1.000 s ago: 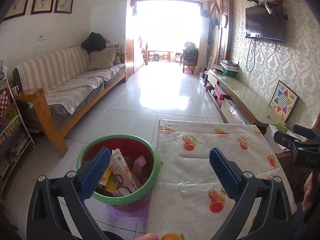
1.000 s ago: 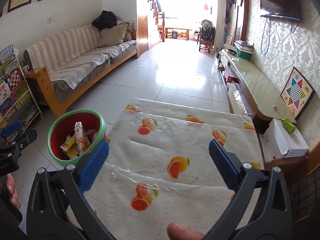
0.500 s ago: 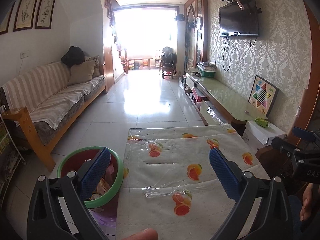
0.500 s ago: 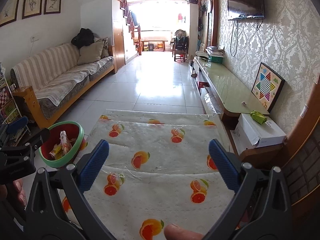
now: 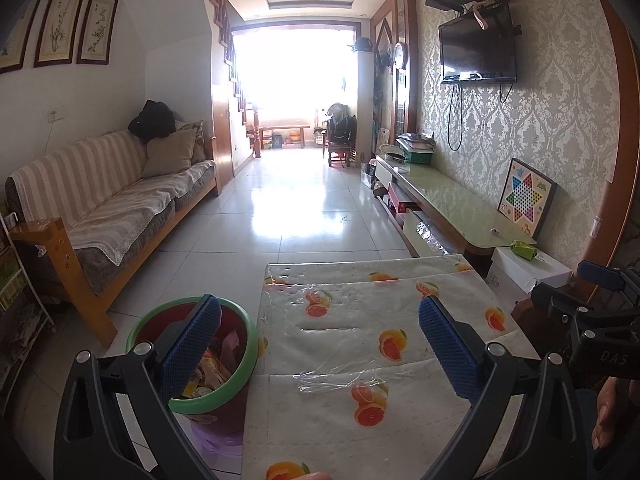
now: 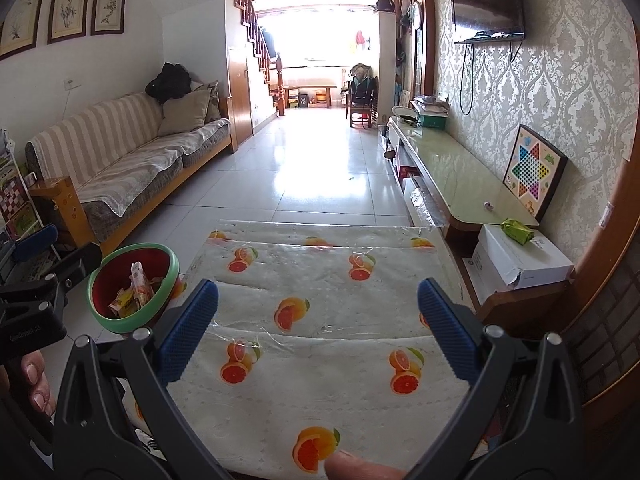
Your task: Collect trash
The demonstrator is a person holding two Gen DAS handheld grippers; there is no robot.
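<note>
The left tongs [image 5: 319, 344] are spread wide and hold nothing, raised above the near edge of the table [image 5: 400, 320], which is covered with an orange-print cloth. The right tongs [image 6: 318, 328] are likewise wide and empty, level over the same cloth (a fingertip [image 6: 360, 468] shows at the bottom edge of that view). A hand [image 6: 34, 384] grips the left tool at the far left of the right wrist view. The bin [image 6: 134, 286], red with a green rim, stands on the floor just beside the table's left edge; wrappers and small cartons [image 6: 134, 290] lie inside. It sits left of both tongs, partly behind the left one's blue pad [image 5: 192, 346].
</note>
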